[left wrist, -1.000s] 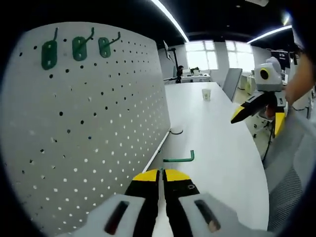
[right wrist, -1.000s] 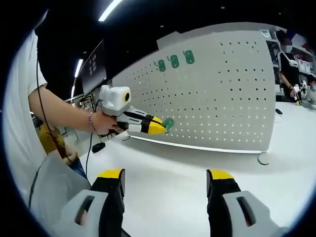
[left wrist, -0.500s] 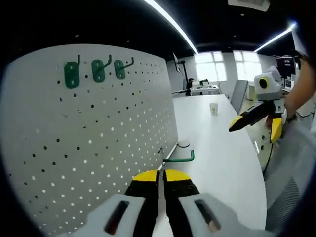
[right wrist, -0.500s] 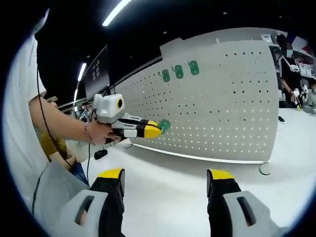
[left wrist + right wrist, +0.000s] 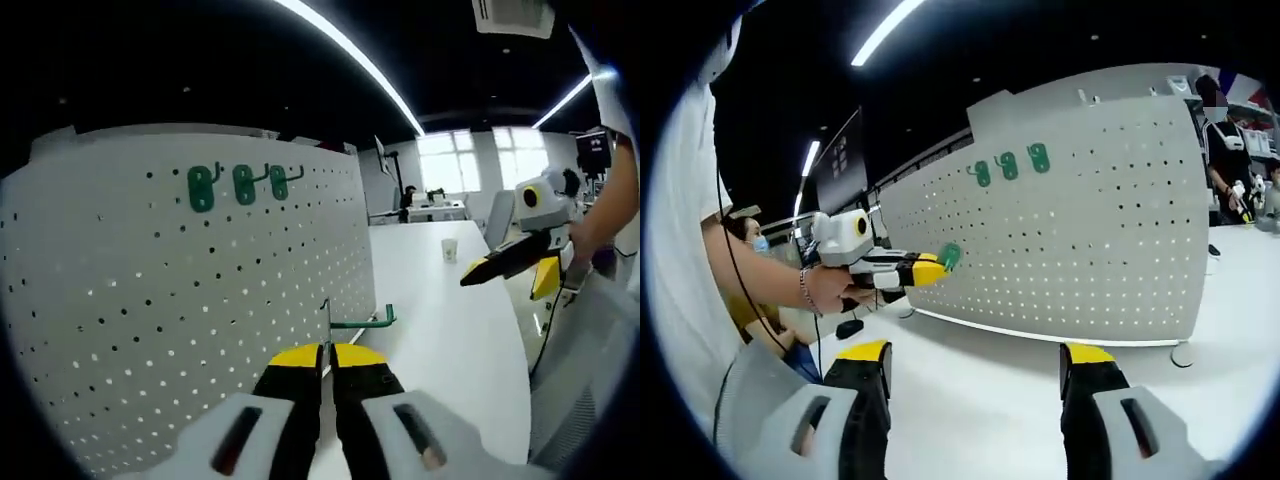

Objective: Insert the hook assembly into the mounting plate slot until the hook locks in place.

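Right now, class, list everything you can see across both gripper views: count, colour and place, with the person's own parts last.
Pegboard: one, white, standing upright on the table.
Mounted hooks: three, green, in a row near the pegboard's top.
Held hook: one, green, clamped in the left hand-held gripper's tips, just in front of the pegboard.
Table: one, white, under the pegboard.
Paper cup: one, pale, far along the table.
Ceiling lights: long white strips overhead.
Bystander: one, dark top, beyond the pegboard's far edge.
Left hand-held gripper: yellow-tipped black jaws, closed on the hook.
Right hand-held gripper: yellow-tipped black jaws, spread apart, holding nothing.
Person's hand: holding the left hand-held gripper.
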A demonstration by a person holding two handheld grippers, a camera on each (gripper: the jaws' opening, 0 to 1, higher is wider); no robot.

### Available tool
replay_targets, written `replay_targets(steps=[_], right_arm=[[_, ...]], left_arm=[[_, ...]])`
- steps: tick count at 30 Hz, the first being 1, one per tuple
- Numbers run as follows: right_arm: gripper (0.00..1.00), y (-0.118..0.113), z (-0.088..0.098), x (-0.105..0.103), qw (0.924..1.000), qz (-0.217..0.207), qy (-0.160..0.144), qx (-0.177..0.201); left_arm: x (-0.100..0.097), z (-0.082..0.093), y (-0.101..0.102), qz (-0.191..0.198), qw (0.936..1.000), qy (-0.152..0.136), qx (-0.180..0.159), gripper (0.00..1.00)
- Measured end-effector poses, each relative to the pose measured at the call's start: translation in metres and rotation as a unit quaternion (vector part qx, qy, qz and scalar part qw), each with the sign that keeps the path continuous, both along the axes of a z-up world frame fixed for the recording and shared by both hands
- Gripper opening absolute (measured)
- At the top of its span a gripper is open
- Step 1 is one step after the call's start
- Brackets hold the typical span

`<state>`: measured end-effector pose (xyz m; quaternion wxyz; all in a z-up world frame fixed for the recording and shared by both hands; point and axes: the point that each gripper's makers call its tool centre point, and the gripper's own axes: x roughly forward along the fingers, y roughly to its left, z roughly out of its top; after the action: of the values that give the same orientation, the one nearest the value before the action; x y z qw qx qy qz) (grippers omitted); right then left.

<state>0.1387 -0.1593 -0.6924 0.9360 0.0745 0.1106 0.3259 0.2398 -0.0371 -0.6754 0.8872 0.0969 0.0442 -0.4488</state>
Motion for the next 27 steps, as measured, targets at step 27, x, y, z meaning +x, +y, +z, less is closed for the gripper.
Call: replay_targets(steps=[27], right_arm=[[0.64,0.018,0.033,0.002,0.9983,0.02,-0.044,0.033]], left_arm=[[-0.023,0.035,0.039,0.08,0.993,-0.03,-0.081,0.03]])
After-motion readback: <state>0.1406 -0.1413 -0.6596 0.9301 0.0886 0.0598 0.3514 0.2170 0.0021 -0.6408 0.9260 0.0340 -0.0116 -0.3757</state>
